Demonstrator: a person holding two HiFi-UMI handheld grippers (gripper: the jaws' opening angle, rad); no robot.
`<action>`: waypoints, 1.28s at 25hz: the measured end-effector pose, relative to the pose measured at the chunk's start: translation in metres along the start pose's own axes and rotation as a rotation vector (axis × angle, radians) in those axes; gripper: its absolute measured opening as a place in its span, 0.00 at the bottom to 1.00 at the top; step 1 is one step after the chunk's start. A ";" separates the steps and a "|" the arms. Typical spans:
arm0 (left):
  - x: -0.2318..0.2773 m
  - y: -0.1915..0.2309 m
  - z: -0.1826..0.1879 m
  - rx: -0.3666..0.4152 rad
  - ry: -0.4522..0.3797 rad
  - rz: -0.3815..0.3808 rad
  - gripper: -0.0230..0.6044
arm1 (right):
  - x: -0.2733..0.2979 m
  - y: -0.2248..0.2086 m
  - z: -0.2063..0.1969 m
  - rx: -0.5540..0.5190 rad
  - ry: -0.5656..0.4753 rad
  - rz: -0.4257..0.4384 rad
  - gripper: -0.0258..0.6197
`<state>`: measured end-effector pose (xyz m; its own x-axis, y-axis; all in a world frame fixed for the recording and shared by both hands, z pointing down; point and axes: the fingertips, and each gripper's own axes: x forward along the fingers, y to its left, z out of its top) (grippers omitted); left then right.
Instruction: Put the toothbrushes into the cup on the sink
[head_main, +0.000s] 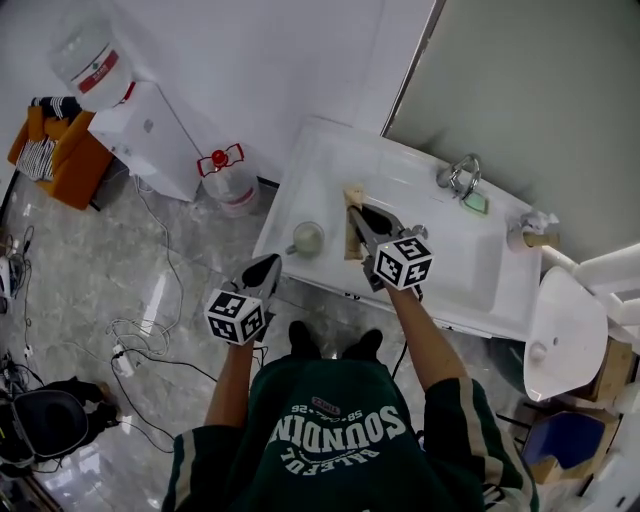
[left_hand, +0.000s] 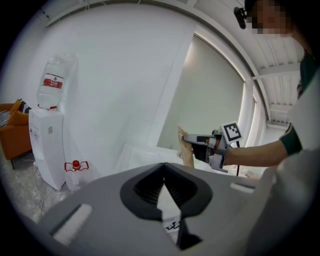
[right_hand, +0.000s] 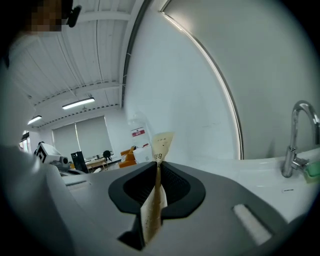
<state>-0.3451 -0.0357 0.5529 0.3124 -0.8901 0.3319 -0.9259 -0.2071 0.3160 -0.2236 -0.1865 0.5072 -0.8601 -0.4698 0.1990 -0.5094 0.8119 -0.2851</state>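
The person stands at the white sink (head_main: 298, 192), which runs across the middle of the head view, with a gripper in each hand. The right gripper (head_main: 358, 215) reaches over the basin's left part, its jaws pinched nearly together on a tan cardboard toothbrush pack (head_main: 352, 193). The pack stands on end, its top poking up past the fingertips and its lower half running back between the pads. The cup (head_main: 307, 238) sits on the sink's left ledge, just left of that pack and clear of it. The left gripper (head_main: 272, 262) hangs lower in the frame, off the sink's front edge and below the cup. Its jaws are drawn together at the tips, and a white printed strip (left_hand: 169, 206) is nipped in the slot behind them; what that strip is I cannot make out. The faucet (head_main: 462, 175) stands at the back of the basin, toward the upper right, with a small green thing (head_main: 476, 203) beside it. A water dispenser (head_main: 150, 135) with its big bottle stands in the upper left, and a spare water bottle (head_main: 228, 178) sits on the floor between it and the sink.
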 end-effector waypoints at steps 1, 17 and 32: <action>-0.002 0.003 -0.001 -0.004 0.000 0.002 0.12 | 0.009 0.006 0.004 -0.005 -0.017 0.010 0.10; -0.039 0.073 -0.008 -0.039 0.013 0.078 0.12 | 0.110 0.054 -0.029 -0.023 -0.012 0.090 0.10; -0.020 0.077 -0.010 -0.053 0.024 0.031 0.12 | 0.098 0.045 -0.101 -0.013 0.161 0.039 0.10</action>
<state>-0.4203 -0.0293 0.5792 0.2889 -0.8858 0.3631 -0.9230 -0.1571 0.3512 -0.3278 -0.1607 0.6085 -0.8633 -0.3769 0.3358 -0.4743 0.8333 -0.2841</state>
